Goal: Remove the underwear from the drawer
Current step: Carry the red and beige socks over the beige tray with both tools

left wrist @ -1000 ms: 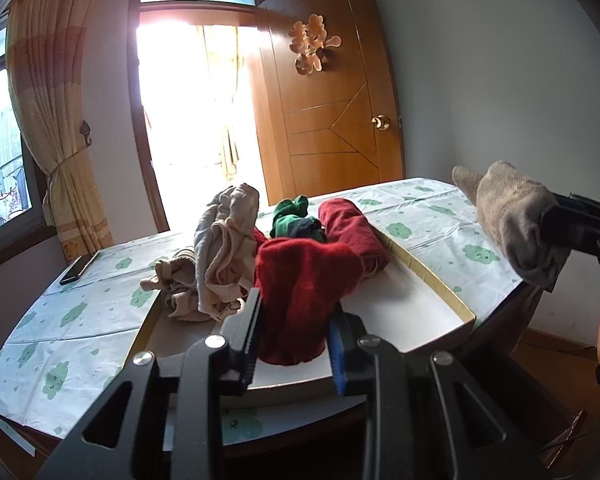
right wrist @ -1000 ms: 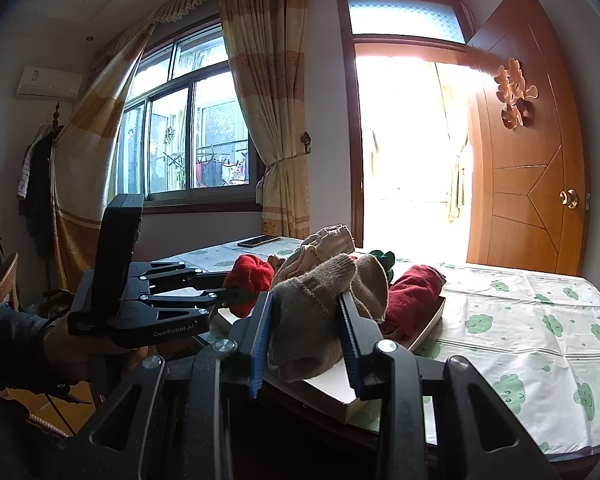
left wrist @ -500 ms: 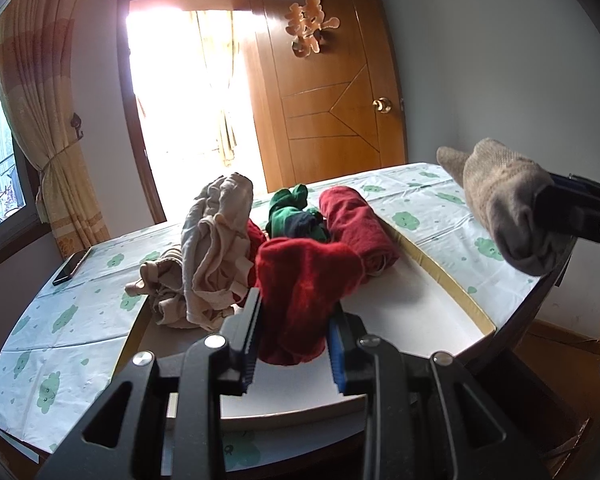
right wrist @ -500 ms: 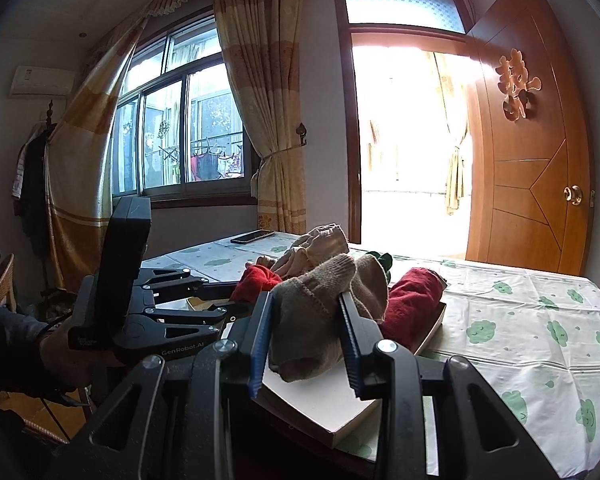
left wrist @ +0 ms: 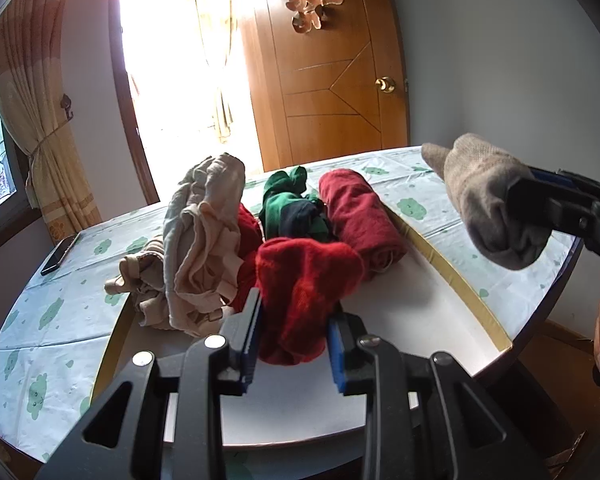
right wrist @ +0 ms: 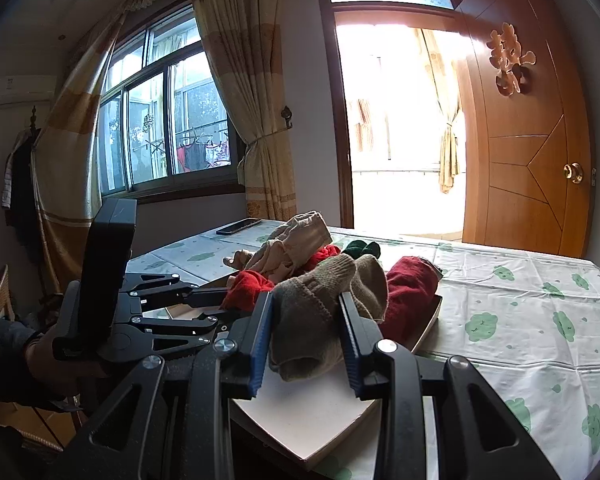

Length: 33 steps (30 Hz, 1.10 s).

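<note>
On the left we see our left gripper [left wrist: 294, 332] low in front of the drawer [left wrist: 440, 308], tipped downward, its blue-padded fingers [left wrist: 252, 332] clenched on a red garment [left wrist: 304, 280] that bulges up between them and hangs clear above the white drawer floor. In the right wrist view the same gripper [right wrist: 224, 312] lies nearly level at the table's near edge, a hand [right wrist: 56, 356] in a dark sleeve wrapped round its handle.

Behind the red piece the remaining underwear sits in the drawer — a beige heap [left wrist: 204, 248] draped over the left rim, a green and dark bundle [left wrist: 296, 208] in the middle, a dark red roll [left wrist: 360, 216] to the right. The right half of the drawer floor is bare, bounded by the tan right wall [left wrist: 452, 272].

Further right, our right gripper [left wrist: 520, 216] reaches in from the frame's edge, held above the tablecloth [left wrist: 412, 208] near the round table's rim, grasping a grey-brown knitted garment [left wrist: 484, 204] that hangs clear of the cloth. From its own camera the right gripper [right wrist: 306, 332] has both pads pressed on that garment [right wrist: 320, 308], just above the drawer's near corner [right wrist: 308, 420].

A phone [left wrist: 60, 254] lies on the far left of the table. To the right of the drawer the green-patterned cloth [right wrist: 520, 320] runs open to the table's edge; beyond it stand a wooden door [right wrist: 532, 140] and a bright doorway [right wrist: 400, 120] — open floor past the table.
</note>
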### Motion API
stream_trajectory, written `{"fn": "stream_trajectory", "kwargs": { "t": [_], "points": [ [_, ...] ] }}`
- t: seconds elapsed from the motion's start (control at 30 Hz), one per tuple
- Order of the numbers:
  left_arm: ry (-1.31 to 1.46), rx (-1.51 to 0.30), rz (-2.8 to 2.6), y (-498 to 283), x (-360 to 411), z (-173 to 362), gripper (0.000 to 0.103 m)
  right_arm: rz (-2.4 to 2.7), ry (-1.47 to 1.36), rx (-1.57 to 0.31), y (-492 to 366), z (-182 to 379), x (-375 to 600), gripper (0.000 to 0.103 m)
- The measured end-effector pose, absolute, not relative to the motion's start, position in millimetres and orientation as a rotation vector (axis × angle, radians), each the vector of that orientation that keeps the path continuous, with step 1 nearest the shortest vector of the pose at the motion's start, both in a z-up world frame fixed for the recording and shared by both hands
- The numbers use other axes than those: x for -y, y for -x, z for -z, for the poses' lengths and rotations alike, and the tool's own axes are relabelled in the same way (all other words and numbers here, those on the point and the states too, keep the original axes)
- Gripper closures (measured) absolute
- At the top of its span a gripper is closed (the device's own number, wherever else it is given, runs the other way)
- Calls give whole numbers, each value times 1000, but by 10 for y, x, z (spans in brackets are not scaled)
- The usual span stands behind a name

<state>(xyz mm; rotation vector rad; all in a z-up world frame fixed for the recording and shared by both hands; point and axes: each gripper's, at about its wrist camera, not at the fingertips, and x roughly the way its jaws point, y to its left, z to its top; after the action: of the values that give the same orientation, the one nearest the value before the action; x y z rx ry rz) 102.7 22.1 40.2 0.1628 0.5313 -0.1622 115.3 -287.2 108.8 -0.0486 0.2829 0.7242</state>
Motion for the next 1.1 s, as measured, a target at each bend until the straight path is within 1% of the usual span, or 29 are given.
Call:
{"fn": "stream_trajectory", "kwargs": {
  "t": [0.3,0.5,1.1],
  "points": [
    [-125,-623,173,-1266,-212,-320,76,-704,83,-344,-1378,-1037,2767,68],
    [-115,-686,189,-1385,-170,-251,76,-688,111,-416,-1523,-941,2681,68],
    [-119,-815,203,-1605,-35,-175,76,-663,180,-595,-1817,-789,2489,68]
  ]
}}
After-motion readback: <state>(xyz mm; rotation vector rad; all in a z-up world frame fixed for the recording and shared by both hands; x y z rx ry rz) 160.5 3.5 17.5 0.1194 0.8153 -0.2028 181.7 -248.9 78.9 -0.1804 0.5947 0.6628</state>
